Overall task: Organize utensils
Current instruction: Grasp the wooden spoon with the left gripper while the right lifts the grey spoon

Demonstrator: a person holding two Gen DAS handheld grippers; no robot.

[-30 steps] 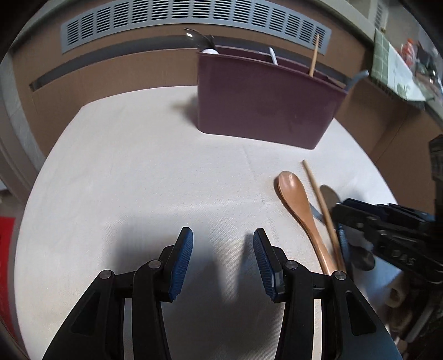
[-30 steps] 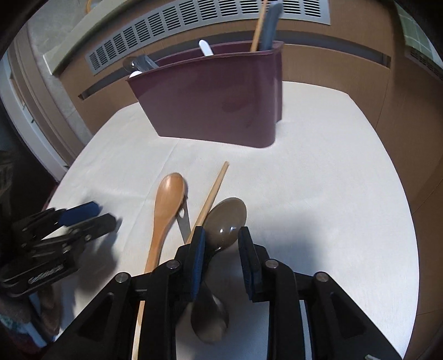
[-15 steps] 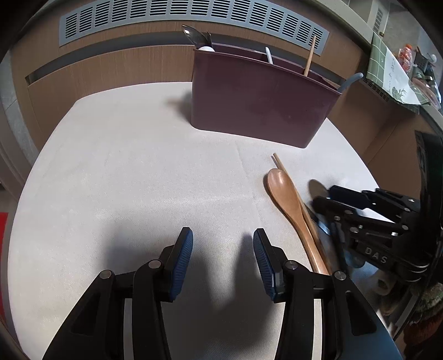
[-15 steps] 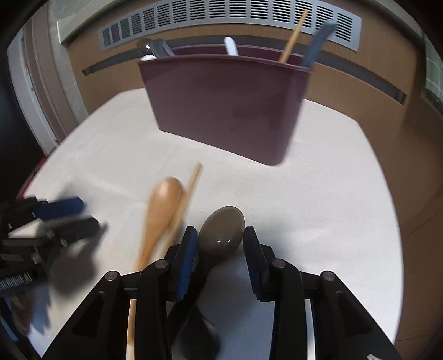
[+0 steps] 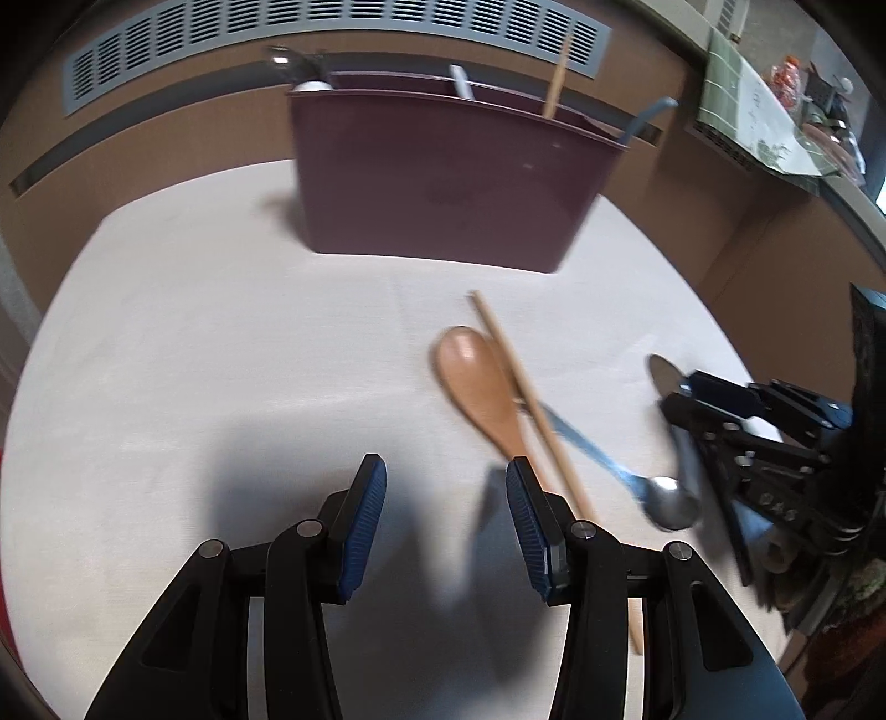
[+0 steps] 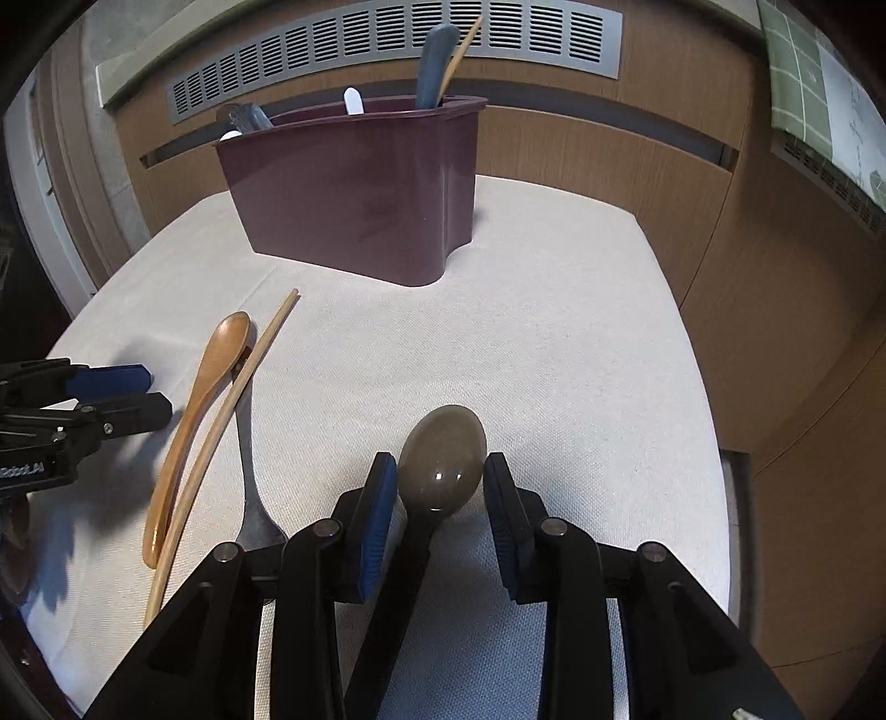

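1. The table [image 6: 554, 343], under a pale cloth, fills both views; its right edge curves close to a wooden cabinet wall [image 6: 775, 332], and much bare cloth lies between the grippers and the holder.
2. The maroon utensil holder [image 6: 354, 188] stands upright toward the far edge, with several handles sticking up out of it, among them a blue-grey one [image 6: 434, 66] and a thin wooden stick [image 6: 462, 50].
3. The left gripper [image 5: 446, 523] hovers over bare cloth, jaws apart with nothing between them.
4. The right gripper [image 6: 440, 512] has a dark spoon [image 6: 443, 465] between its fingers, bowl forward and handle running back under the tool; the pads stand just beside the bowl, and I cannot tell whether they press on it.
5. A wooden spoon [image 6: 205, 399], a chopstick [image 6: 232, 399] and a metal spoon [image 5: 653, 493] lie together between the two tools, the chopstick crossing over the metal handle.
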